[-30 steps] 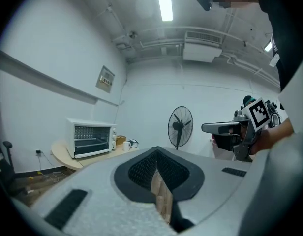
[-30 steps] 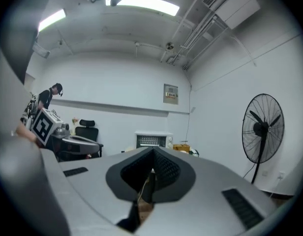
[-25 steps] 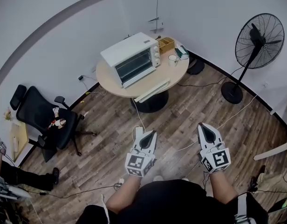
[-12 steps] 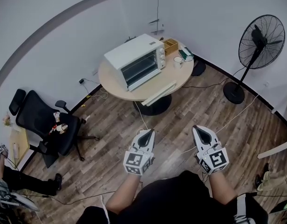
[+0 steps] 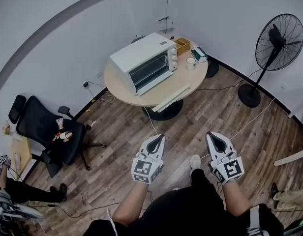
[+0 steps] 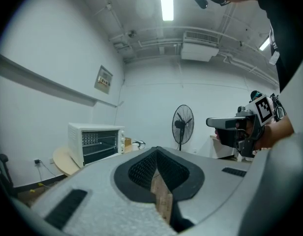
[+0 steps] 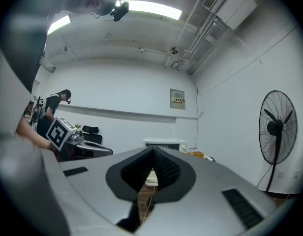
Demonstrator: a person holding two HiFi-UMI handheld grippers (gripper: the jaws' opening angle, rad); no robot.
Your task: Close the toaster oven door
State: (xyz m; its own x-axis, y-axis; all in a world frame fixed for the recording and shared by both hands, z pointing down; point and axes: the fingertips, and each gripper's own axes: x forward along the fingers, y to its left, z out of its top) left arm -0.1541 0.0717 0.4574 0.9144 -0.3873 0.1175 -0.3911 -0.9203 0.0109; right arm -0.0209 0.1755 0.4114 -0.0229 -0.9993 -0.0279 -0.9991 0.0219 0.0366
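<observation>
A white toaster oven (image 5: 144, 63) with a dark front window stands on a round wooden table (image 5: 183, 85) across the room. From here I cannot tell how its door stands. It also shows small in the left gripper view (image 6: 95, 144) and past the jaws in the right gripper view (image 7: 164, 144). My left gripper (image 5: 156, 139) and right gripper (image 5: 214, 135) are held side by side over the floor, well short of the table. Both point toward the table. Each has its jaws together with nothing between them (image 6: 157, 151) (image 7: 152, 154).
A mug (image 5: 191, 63), a small box (image 5: 182, 45) and a long white bar (image 5: 171, 97) at the near edge share the table. A standing fan (image 5: 282, 38) is at the right, a black office chair (image 5: 41, 129) at the left. Cables (image 5: 250, 119) cross the wooden floor. Another person (image 5: 14, 191) is at far left.
The person has stepped toward the table, so oven and table sit slightly closer and more to the right. A shoe now shows between the grippers. Both grippers stayed shut.
</observation>
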